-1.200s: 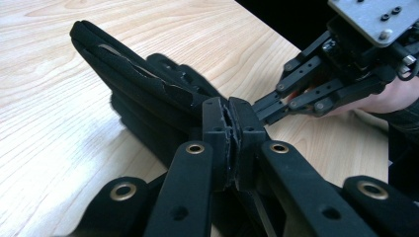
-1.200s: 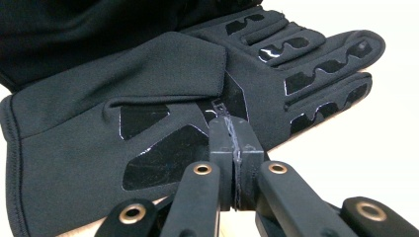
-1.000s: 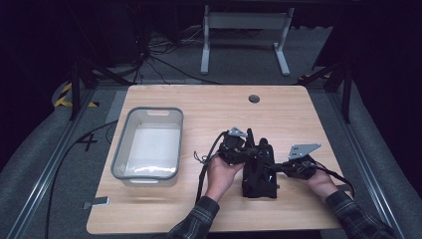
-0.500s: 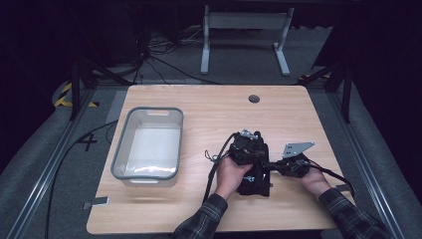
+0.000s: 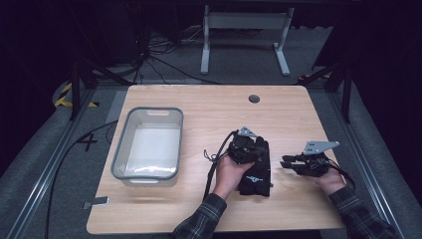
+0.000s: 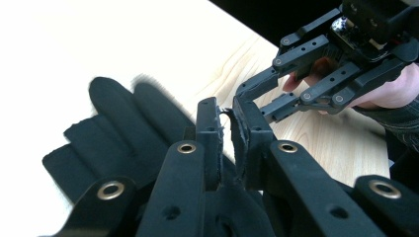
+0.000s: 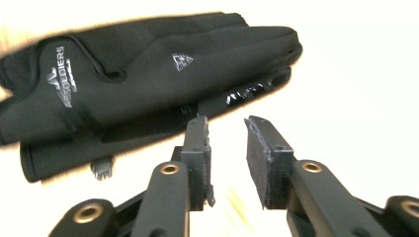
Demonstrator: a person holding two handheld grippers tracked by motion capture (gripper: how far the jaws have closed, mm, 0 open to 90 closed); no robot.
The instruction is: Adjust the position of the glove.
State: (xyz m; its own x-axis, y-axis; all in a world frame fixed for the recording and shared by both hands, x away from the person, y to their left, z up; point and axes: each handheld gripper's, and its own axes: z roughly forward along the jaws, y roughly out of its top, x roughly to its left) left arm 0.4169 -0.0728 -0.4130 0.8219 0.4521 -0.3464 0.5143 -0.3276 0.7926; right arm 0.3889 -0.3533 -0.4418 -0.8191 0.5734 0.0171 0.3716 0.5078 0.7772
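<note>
On the left of your worktop sits a clear plastic bin, well apart from the work. Right of it, near you, your left tool rests on the black gloves, which lie stacked flat near the worktop's middle; its jaws are nearly pressed together, a narrow gap between the pads with nothing gripped. Further right, your right tool sits just beside the gloves, jaws spread and just opened, nothing between them
</note>
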